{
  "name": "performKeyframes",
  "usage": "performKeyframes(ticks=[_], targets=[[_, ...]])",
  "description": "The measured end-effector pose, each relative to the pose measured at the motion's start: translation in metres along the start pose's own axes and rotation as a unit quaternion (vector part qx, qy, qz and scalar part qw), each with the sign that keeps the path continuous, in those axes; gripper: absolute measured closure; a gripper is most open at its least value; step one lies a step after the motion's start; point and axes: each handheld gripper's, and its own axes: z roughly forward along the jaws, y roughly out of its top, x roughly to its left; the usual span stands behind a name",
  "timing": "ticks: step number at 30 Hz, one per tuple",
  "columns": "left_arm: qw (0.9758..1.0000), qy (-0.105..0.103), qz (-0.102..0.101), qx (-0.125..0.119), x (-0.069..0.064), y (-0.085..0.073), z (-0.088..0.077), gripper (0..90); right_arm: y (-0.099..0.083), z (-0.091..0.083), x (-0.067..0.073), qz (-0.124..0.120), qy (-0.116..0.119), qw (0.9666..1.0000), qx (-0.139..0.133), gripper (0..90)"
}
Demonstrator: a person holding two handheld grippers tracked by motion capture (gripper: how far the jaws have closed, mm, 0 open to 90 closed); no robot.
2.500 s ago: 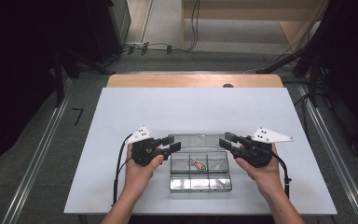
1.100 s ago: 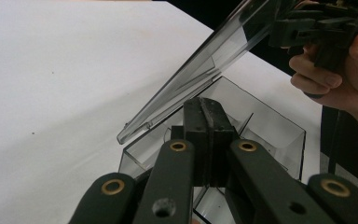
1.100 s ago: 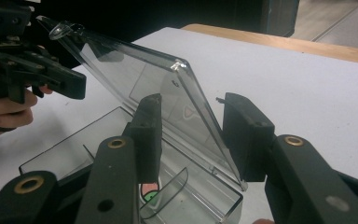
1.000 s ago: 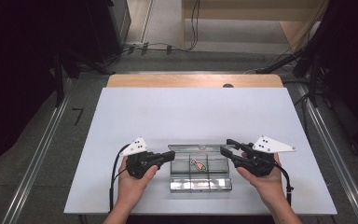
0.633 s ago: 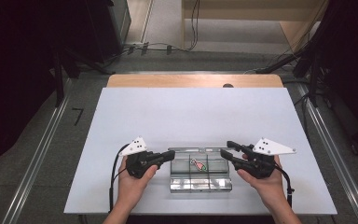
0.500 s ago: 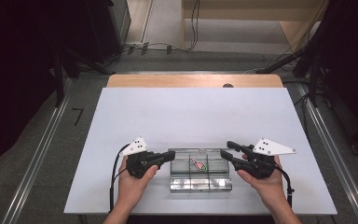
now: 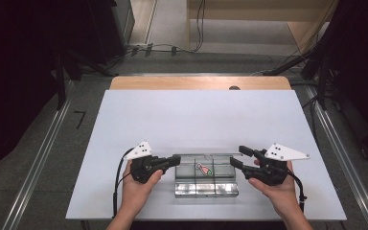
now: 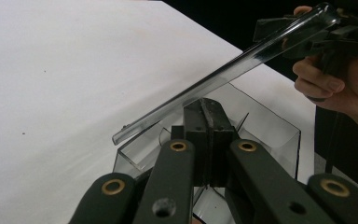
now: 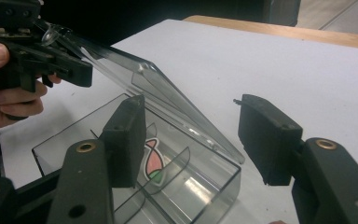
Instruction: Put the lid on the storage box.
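A clear plastic compartment box (image 7: 206, 188) stands on the white table (image 7: 196, 120) near its front edge, with a pink and green sticker (image 7: 202, 168) inside. Its clear lid (image 9: 135, 79) is tilted up. My left gripper (image 7: 176, 159) is at the box's left end, shut on the lid's edge (image 8: 242, 63). My right gripper (image 7: 236, 155) is at the right end, and its jaws have just been opening. In the right gripper view they (image 9: 193, 135) stand apart on either side of the lid's free corner, with no pad touching it.
A wooden strip (image 7: 199, 82) runs along the table's far edge. Metal rails flank the table, with dark floor and cables beyond. White tabletop stretches behind the box.
Since the oldest frame both hands have drawn slightly toward the front edge. Over the last second the right jaws have spread wider while the left gripper kept still.
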Motion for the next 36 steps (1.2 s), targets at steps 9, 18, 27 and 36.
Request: performKeyframes(ticks=[9,18,27,36], targets=[[1.0,-0.001,-0.001,-0.001,0.0,0.0,0.0,89.8,-0.011,-0.009,-0.003,0.018,-0.02,0.9996,0.006,54.7],[0.9999,-0.007,-0.004,-0.006,-0.001,0.001,-0.001,89.8,-0.018,-0.012,-0.001,0.045,-0.041,0.998,0.018,71.1],[1.0,-0.008,-0.001,-0.004,-0.004,0.001,-0.001,89.8,-0.022,-0.014,0.006,0.048,-0.026,0.9983,0.018,87.9],[1.0,-0.006,0.002,-0.007,-0.009,-0.002,-0.005,89.8,-0.023,-0.012,0.011,0.034,-0.018,0.9991,0.02,88.1]])
